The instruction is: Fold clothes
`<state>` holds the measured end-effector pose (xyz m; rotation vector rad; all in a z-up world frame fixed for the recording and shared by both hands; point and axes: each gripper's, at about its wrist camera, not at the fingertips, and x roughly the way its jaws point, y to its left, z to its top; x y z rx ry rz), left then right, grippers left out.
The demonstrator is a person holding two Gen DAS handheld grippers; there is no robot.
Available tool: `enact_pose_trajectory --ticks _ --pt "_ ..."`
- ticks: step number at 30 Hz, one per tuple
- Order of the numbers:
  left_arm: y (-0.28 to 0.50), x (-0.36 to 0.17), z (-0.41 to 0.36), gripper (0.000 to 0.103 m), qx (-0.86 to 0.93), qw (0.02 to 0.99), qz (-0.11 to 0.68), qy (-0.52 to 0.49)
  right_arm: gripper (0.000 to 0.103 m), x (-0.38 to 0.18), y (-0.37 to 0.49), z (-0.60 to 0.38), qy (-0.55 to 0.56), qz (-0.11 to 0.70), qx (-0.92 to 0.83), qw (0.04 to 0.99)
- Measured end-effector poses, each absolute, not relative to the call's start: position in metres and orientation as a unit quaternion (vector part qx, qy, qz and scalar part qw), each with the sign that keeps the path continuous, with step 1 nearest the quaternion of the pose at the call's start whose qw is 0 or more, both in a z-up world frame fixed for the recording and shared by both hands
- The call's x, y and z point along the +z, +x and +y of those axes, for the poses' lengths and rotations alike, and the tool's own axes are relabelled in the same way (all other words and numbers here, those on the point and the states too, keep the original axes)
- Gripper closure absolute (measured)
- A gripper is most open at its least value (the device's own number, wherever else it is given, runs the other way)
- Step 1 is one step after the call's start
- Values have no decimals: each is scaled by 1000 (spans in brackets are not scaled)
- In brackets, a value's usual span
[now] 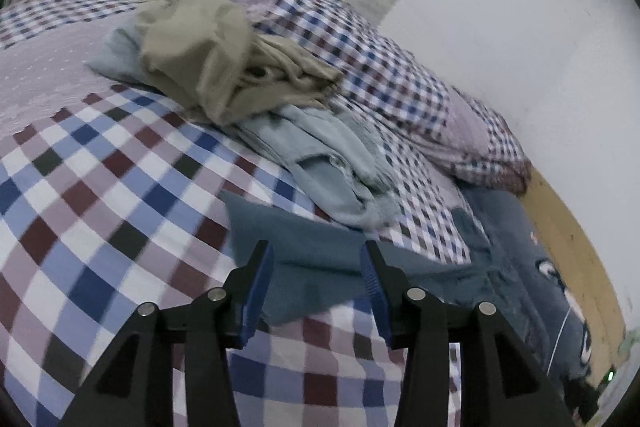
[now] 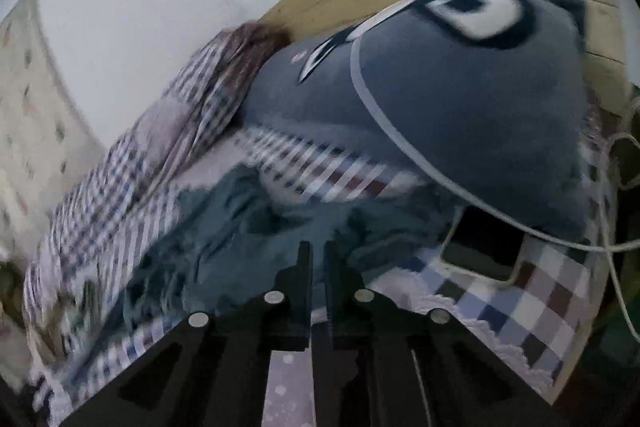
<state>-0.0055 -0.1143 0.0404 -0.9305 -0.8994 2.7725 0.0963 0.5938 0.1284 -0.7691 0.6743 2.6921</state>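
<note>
We see the teal garment [image 1: 304, 251] lying flat just ahead of our open left claw [image 1: 317, 291], while our right claw [image 2: 317, 287], nearly closed, hovers over its rumpled end with no cloth visibly pinched.

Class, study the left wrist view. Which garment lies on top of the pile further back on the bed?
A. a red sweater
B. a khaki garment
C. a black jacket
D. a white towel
B: the crumpled khaki garment sits on top of the light blue garment, well beyond the open left gripper and the teal cloth on the checked bedspread.
</note>
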Motion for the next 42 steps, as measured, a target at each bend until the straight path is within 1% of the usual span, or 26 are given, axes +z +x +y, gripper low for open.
enact_pose_trajectory --ticks 1,2,3,5,6,9,10,11,12,13,14,17,19,22,24,27,33,37,42 --pt "-5 40 -108 55 906 48 -286 -307 95 126 89 586 -274 214 931 111" --pt "-5 40 -102 55 907 55 -280 -310 89 126 81 574 -281 185 937 92" --pt "-3 40 -95 54 906 67 -275 -314 72 126 75 562 -281 159 943 76" --pt "-1 40 -79 50 905 92 -261 -322 51 127 65 542 -277 116 953 44" --pt "1 40 -71 50 905 105 -254 -326 47 127 60 532 -277 96 956 30" --pt "8 39 -45 49 903 140 -229 -336 46 118 44 513 -296 55 953 17" --pt "11 38 -36 49 902 151 -220 -340 46 114 39 508 -304 44 951 17" --pt "14 37 -27 47 899 162 -213 -345 47 111 33 509 -312 44 949 20" --pt "16 36 -17 43 897 173 -206 -350 67 108 28 512 -319 49 946 24" --pt "20 35 -7 42 895 184 -199 -354 90 108 26 519 -320 63 945 35" --pt "23 34 2 41 893 194 -194 -358 102 111 29 532 -311 89 945 53" --pt "32 32 34 41 881 226 -183 -373 102 134 69 589 -226 209 943 128" --pt "38 31 60 41 868 250 -189 -386 102 144 101 625 -174 274 929 180" --pt "47 27 104 41 844 286 -210 -402 102 139 134 661 -152 330 902 234" --pt "47 28 134 41 829 305 -228 -409 102 131 144 676 -159 346 890 251" --pt "46 33 182 41 802 337 -257 -421 102 127 151 684 -159 358 887 245" --pt "21 46 264 39 745 377 -303 -459 102 134 159 688 -152 349 899 217" --pt "-2 51 311 39 730 370 -323 -475 102 133 160 694 -155 359 899 195" --pt "-26 41 358 39 725 325 -323 -514 102 129 163 703 -154 375 896 183"
